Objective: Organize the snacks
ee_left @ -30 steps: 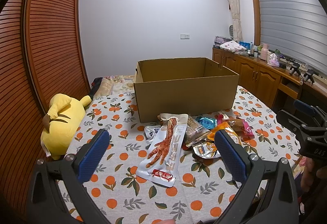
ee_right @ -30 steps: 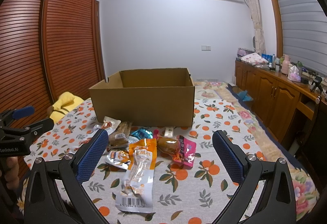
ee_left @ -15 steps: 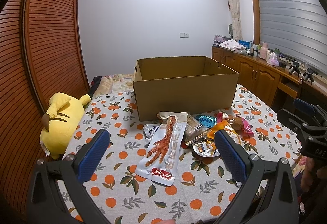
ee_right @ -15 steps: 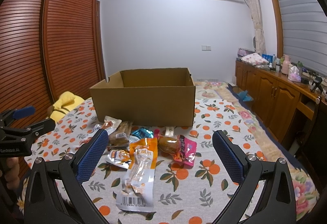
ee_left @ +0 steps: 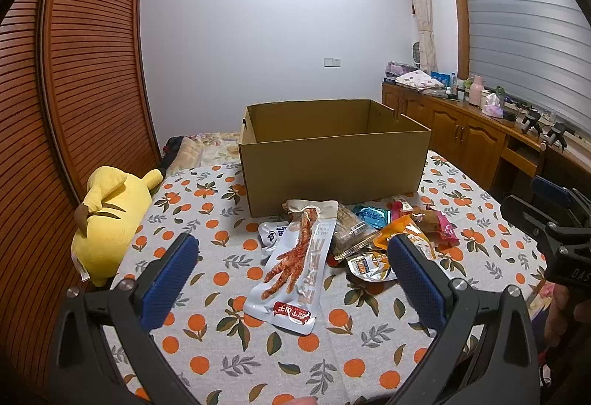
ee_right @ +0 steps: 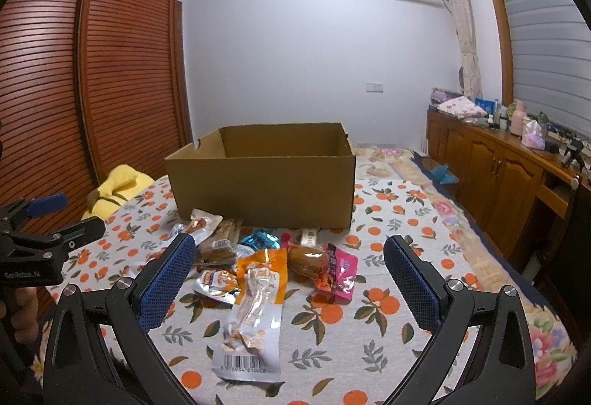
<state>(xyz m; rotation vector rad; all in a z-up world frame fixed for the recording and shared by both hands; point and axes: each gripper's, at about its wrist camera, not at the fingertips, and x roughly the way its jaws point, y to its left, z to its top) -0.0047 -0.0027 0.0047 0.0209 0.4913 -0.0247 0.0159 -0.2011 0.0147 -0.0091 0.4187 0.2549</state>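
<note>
An open cardboard box [ee_left: 334,164] [ee_right: 264,179] stands on an orange-print cloth, and its inside looks empty. Several snack packets lie in a heap in front of it. Nearest in the left wrist view is a long chicken-foot packet [ee_left: 297,264]. In the right wrist view an orange-and-clear packet [ee_right: 255,301] and a pink packet [ee_right: 338,272] lie closest. My left gripper [ee_left: 291,279] hovers open above the chicken-foot packet, holding nothing. My right gripper [ee_right: 290,281] hangs open over the orange packet, also holding nothing.
A yellow plush toy [ee_left: 110,216] lies at the cloth's left edge by a slatted wardrobe [ee_left: 74,102]. Wooden cabinets [ee_right: 495,176] with bottles line the right wall. Bedding [ee_right: 399,164] lies behind the box. Each gripper shows at the other view's edge.
Both views have shifted only slightly; the box and packets sit a touch nearer and lower in frame. Both grippers stay open and no packet has moved.
</note>
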